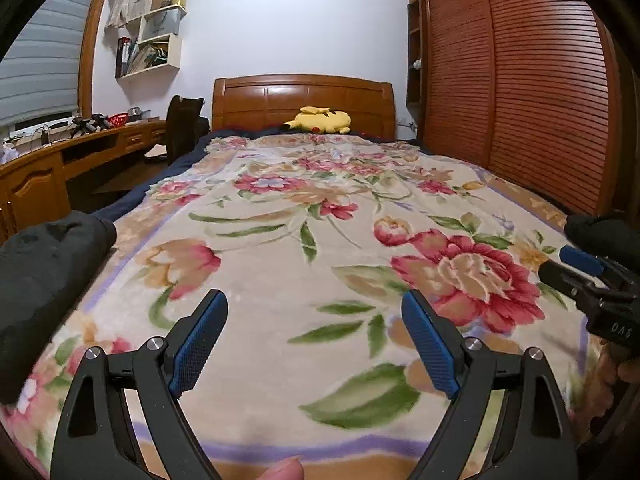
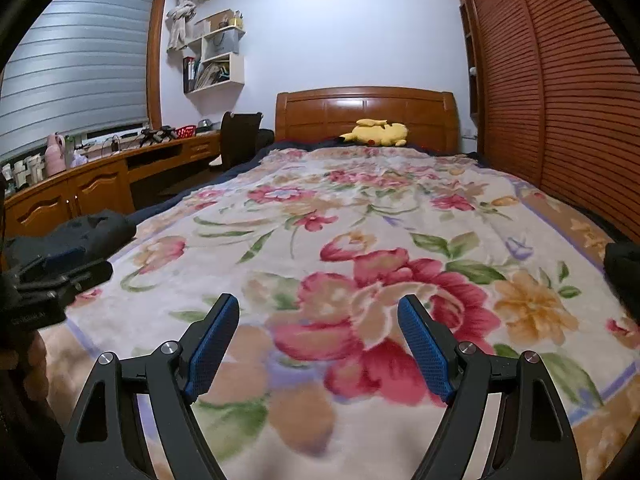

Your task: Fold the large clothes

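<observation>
A dark folded garment (image 1: 48, 276) lies at the bed's near left edge, left of my left gripper (image 1: 314, 300); it also shows in the right wrist view (image 2: 92, 226). Another dark garment (image 1: 600, 230) lies at the bed's right edge, and shows in the right wrist view (image 2: 622, 276). My left gripper is open and empty above the floral blanket (image 1: 320, 208). My right gripper (image 2: 318, 304) is open and empty above the same blanket (image 2: 360, 208). Each gripper shows at the edge of the other's view.
A yellow plush toy (image 1: 320, 120) lies by the wooden headboard (image 1: 304, 100). A wooden slatted wardrobe (image 1: 520, 80) runs along the bed's right side. A wooden desk (image 2: 100, 176) and a dark chair (image 2: 240, 136) stand to the left.
</observation>
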